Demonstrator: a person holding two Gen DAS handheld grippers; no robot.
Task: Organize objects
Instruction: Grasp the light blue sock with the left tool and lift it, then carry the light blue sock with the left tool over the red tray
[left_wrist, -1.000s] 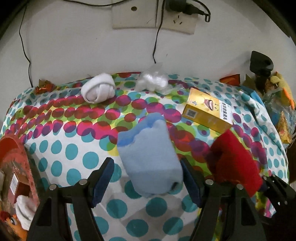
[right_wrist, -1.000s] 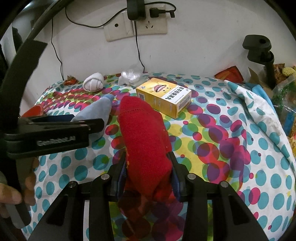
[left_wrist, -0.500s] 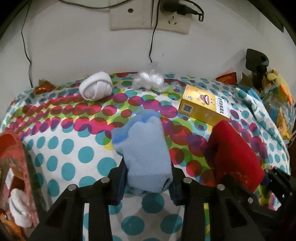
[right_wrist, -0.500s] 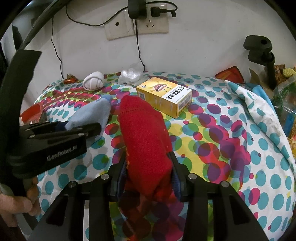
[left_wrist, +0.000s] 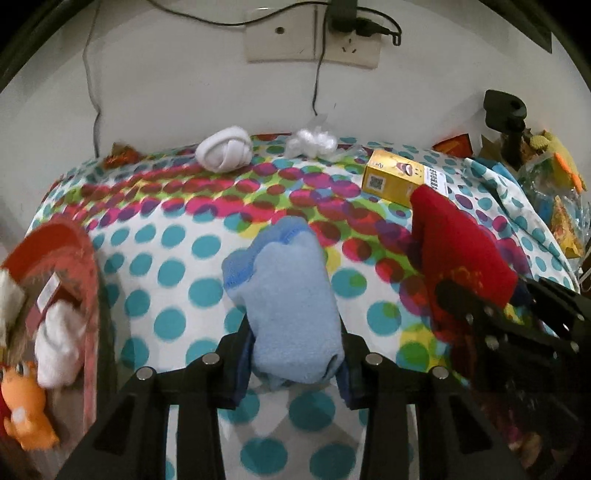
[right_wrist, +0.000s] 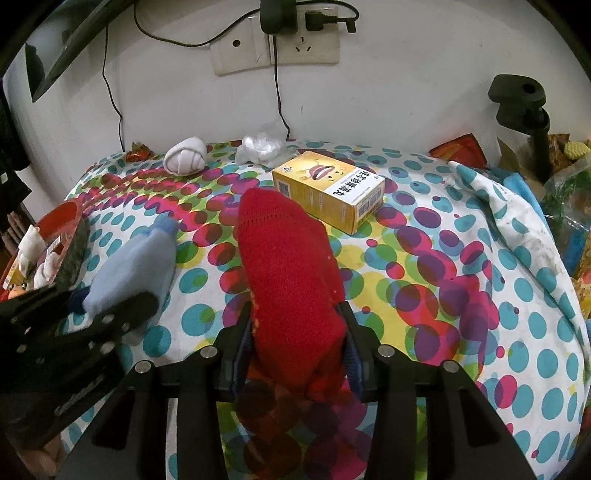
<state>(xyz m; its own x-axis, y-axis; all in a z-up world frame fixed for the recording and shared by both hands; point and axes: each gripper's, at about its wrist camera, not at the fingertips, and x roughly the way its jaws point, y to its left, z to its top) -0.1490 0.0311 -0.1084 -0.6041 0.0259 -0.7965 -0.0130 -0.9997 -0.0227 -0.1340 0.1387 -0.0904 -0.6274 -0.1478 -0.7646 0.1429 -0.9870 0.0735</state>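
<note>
While both claws are clenched, left claw (left_wrist: 293, 363) grasping blue sock (left_wrist: 288, 302), right claw (right_wrist: 297, 350) grasping red sock (right_wrist: 288, 273).

Left tongs (left_wrist: 295, 363): I have the jaws clamped onto the blue sock (left_wrist: 291, 306), pointing forward, low over the bench.
Right tongs (right_wrist: 297, 350): I have the jaws clamped onto the red sock (right_wrist: 288, 266), level beside the left pair.

Left gripper (left_wrist: 293, 363) jaws closed onto blue sock (left_wrist: 286, 306), gaped around it second ago
</note>
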